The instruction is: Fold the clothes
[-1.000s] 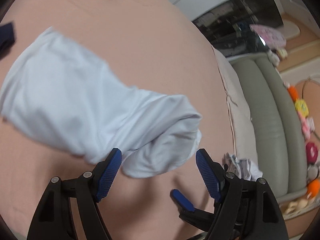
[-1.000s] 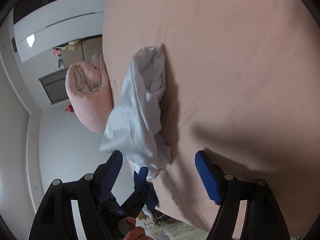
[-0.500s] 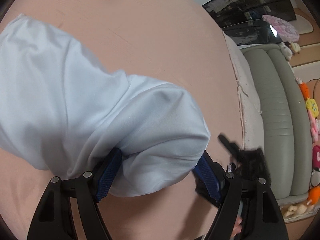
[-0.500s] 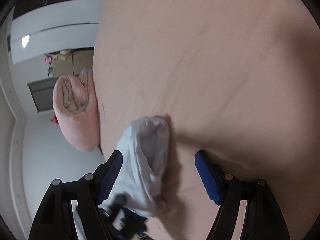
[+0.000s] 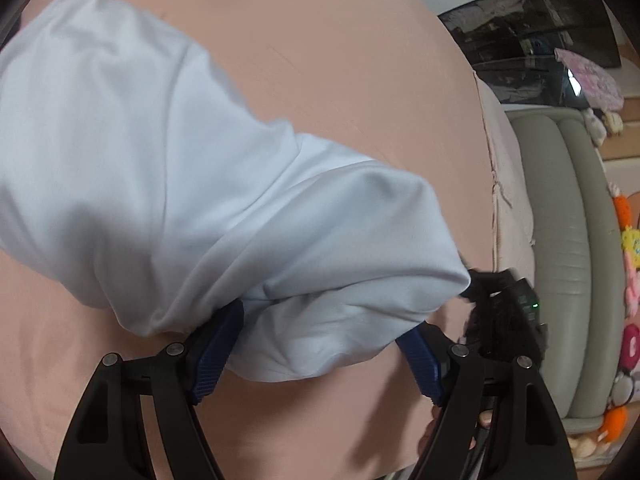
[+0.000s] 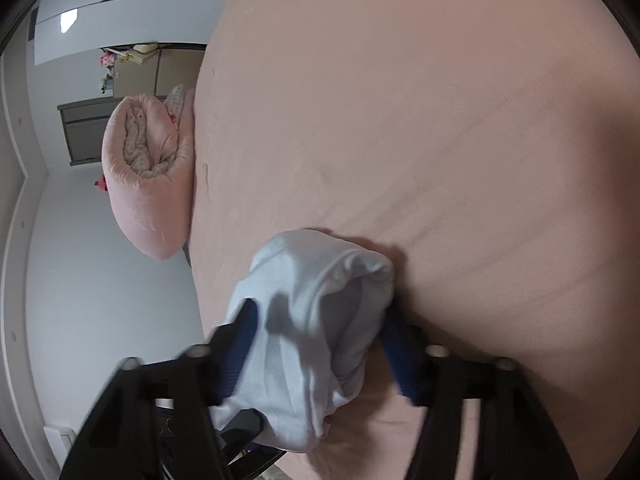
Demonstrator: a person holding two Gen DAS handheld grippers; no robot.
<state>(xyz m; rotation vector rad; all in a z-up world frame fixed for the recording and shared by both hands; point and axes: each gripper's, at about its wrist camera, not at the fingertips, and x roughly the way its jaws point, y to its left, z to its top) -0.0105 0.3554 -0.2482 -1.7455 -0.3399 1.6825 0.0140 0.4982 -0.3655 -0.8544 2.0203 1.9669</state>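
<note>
A pale white garment (image 5: 168, 168) lies on the pink bed sheet (image 5: 340, 60), stretching away to the upper left in the left wrist view. Its bunched near end rests between the blue pads of my left gripper (image 5: 318, 356), which stands open and wide. The right gripper's black body (image 5: 508, 312) sits at that same end, on the right. In the right wrist view the garment's rolled end (image 6: 320, 304) fills the gap of my right gripper (image 6: 320, 356). Its jaws are closing, and both pads touch the cloth.
A rolled pink blanket (image 6: 148, 184) lies at the bed's left edge, with a cabinet (image 6: 132, 76) and a white wall behind it. Beside the bed on the right runs a grey-green padded bench (image 5: 560, 240) with bright toys (image 5: 628, 240) along it.
My left gripper closed in on the garment until its bunched end lay between the pads. The right gripper slid up to that same end and narrowed its jaws around it.
</note>
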